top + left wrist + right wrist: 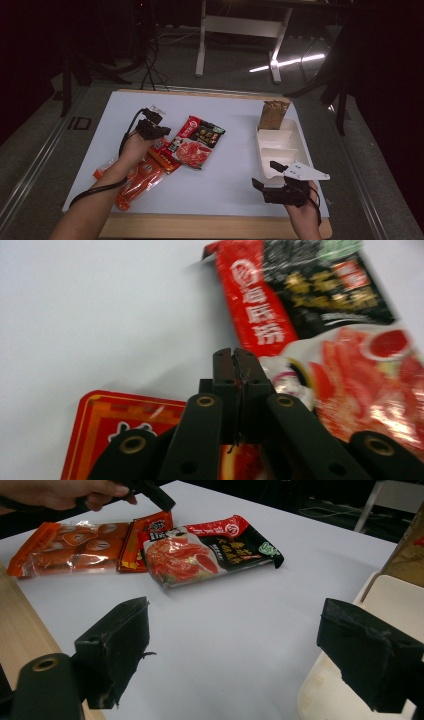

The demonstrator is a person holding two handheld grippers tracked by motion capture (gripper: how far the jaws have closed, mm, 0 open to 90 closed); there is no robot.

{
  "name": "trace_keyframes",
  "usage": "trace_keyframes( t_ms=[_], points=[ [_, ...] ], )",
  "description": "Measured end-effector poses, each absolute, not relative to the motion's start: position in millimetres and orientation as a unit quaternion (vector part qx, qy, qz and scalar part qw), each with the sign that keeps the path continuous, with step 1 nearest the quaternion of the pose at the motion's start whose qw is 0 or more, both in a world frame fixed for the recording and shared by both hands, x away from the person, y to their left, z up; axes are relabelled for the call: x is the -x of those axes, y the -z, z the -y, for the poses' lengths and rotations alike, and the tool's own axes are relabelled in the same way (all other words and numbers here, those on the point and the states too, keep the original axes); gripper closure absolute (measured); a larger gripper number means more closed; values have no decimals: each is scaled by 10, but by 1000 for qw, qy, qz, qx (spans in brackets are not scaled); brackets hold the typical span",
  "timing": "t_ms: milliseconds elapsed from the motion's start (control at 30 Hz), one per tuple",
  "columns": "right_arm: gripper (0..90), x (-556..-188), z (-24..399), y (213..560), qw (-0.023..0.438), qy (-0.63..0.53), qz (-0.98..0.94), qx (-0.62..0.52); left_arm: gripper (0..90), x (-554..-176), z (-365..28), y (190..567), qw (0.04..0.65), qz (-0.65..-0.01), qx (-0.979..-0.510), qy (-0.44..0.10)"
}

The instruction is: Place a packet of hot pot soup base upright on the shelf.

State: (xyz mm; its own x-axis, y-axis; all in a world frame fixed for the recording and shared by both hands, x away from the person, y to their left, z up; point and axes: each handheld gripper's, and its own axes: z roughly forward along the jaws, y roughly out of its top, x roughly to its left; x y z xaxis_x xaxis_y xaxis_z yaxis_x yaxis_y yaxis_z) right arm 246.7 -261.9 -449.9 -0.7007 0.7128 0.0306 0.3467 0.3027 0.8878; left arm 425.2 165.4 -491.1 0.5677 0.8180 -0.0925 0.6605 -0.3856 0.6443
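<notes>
Left gripper view: left gripper jaws fully closed, nothing visibly gripped; glossy red-black foil food packet just beyond tips. Right gripper wide open, empty.

Your left gripper view catches white Chinese characters under a round white logo on the red band of the hotpot pouch, too blurred to read. Yellow characters cross its black panel. A black character shows on the small red packet below, cut off.

Black left gripper and right gripper have brass-ringed screw holes, trailing cables, bare forearms.
</notes>
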Motion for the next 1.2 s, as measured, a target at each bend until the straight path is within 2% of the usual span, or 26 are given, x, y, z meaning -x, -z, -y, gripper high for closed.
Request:
trace_keyframes(
  t_ms=[267,567,1200],
  points=[
    [136,-2474,2616,4507,184,-485,-786,-336,900,-4482,-1498,5146,271,-438,-848,-123],
    [137,-2483,2635,4511,183,-485,-785,-339,900,-4609,-1425,5262,273,-440,-850,-98],
    [138,-2492,2649,4506,186,-484,-784,-340,900,-4420,-1208,5271,273,-417,-866,-48]
  ],
)
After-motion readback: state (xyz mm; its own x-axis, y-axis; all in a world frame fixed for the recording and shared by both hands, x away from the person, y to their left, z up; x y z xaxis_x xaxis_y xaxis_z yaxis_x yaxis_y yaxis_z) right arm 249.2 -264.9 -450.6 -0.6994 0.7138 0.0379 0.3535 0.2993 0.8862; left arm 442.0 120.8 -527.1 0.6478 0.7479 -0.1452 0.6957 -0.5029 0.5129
